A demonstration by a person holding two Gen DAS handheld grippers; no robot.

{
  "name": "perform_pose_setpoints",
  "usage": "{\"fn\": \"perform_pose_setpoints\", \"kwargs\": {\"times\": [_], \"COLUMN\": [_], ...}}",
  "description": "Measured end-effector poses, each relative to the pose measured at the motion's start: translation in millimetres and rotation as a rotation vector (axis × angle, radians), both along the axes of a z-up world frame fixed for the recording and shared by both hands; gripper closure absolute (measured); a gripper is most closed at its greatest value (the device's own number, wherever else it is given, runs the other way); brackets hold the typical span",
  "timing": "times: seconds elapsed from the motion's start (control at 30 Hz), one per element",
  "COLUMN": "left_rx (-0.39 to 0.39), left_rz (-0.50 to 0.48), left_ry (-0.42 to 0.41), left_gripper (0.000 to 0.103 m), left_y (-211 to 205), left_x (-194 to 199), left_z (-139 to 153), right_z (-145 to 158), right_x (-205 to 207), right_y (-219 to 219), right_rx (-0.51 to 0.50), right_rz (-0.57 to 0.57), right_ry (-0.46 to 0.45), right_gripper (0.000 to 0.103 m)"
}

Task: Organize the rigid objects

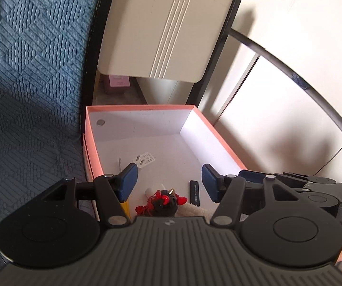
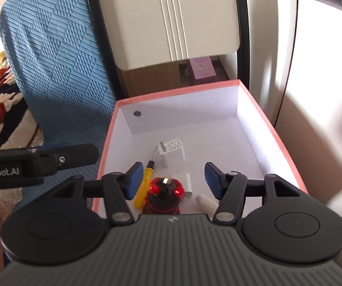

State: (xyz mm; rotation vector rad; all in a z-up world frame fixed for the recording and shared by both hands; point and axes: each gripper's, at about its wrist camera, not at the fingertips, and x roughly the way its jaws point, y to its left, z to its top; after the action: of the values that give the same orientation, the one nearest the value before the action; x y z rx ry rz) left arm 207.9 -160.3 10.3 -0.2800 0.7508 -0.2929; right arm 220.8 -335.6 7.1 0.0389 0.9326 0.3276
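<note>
A pink-rimmed open box with a white inside sits on the floor; it also shows in the right wrist view. In it lie a red and black horned toy figure, a yellow screwdriver, a white charger, a small black stick and a white fuzzy item. My left gripper is open and empty above the box's near end. My right gripper is open and empty above the toy.
A blue textured cover drapes beside the box on the left. A cream chair back with a black frame stands behind the box, with a pink box under it. A white wall panel is on the right.
</note>
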Motion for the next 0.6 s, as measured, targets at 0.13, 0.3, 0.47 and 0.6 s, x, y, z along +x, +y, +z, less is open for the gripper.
{"fn": "perform_pose_setpoints", "kwargs": {"times": [0.13, 0.3, 0.47, 0.6], "left_rx": [0.011, 0.008, 0.025, 0.003], "left_rz": [-0.009, -0.013, -0.010, -0.009], "left_ry": [-0.079, -0.171, -0.217, -0.225], "left_gripper": [0.038, 0.038, 0.038, 0.038], "left_y": [1.3, 3.8, 4.4, 11.7], "left_x": [-23.3, -56.7, -78.8, -92.4], "left_z": [30.7, 65.4, 82.4, 86.3], "right_z": [28.3, 57.6, 78.2, 87.2], "right_x": [-12.0, -29.4, -49.7, -66.8], "right_y": [9.1, 12.5, 11.1, 11.9], "right_rx": [0.011, 0.033, 0.044, 0.005], "right_rz": [0.033, 0.044, 0.029, 0.033], "right_ry": [-0.064, -0.113, -0.144, -0.170], "right_gripper": [0.043, 0.043, 0.043, 0.043]}}
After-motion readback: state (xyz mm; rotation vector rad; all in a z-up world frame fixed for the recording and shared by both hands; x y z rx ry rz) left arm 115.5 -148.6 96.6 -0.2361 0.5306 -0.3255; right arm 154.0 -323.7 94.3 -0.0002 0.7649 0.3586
